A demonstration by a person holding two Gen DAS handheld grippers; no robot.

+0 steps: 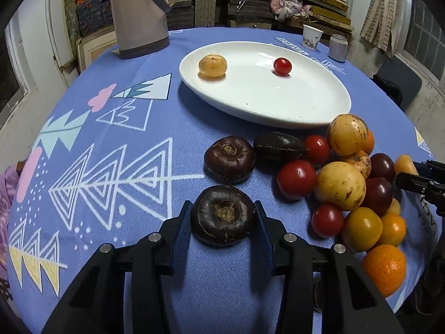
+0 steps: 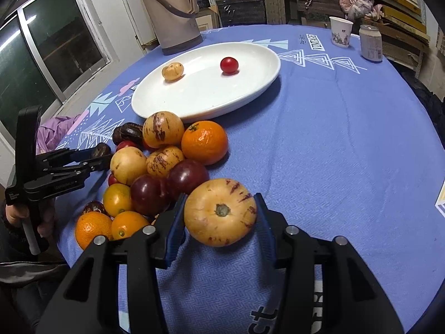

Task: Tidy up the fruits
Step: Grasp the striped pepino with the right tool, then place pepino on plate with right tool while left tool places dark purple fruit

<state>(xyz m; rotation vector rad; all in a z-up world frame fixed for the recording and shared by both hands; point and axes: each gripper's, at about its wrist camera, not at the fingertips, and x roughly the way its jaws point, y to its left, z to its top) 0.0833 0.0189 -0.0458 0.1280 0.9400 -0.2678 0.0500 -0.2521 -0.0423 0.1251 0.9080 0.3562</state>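
Note:
My left gripper point(image 1: 222, 217) is shut on a dark brown water chestnut point(image 1: 222, 218), low over the blue cloth. My right gripper point(image 2: 219, 214) is shut on a yellow purple-streaked melon fruit point(image 2: 220, 212) beside the fruit pile point(image 2: 155, 167). A white oval plate point(image 1: 278, 105) holds a small tangerine point(image 1: 212, 66) and a cherry tomato point(image 1: 282, 66); the plate also shows in the right wrist view point(image 2: 194, 103). The pile point(image 1: 347, 189) has tomatoes, plums, oranges and yellow fruits. Two more dark chestnuts point(image 1: 229, 158) lie between plate and left gripper.
A beige thermos jug point(image 1: 136, 14) stands at the table's back left. A paper cup point(image 1: 312, 36) and a can point(image 1: 338, 47) stand at the back right. The round table's edge curves close on the right point(image 2: 434, 167). Shelves and a window surround the table.

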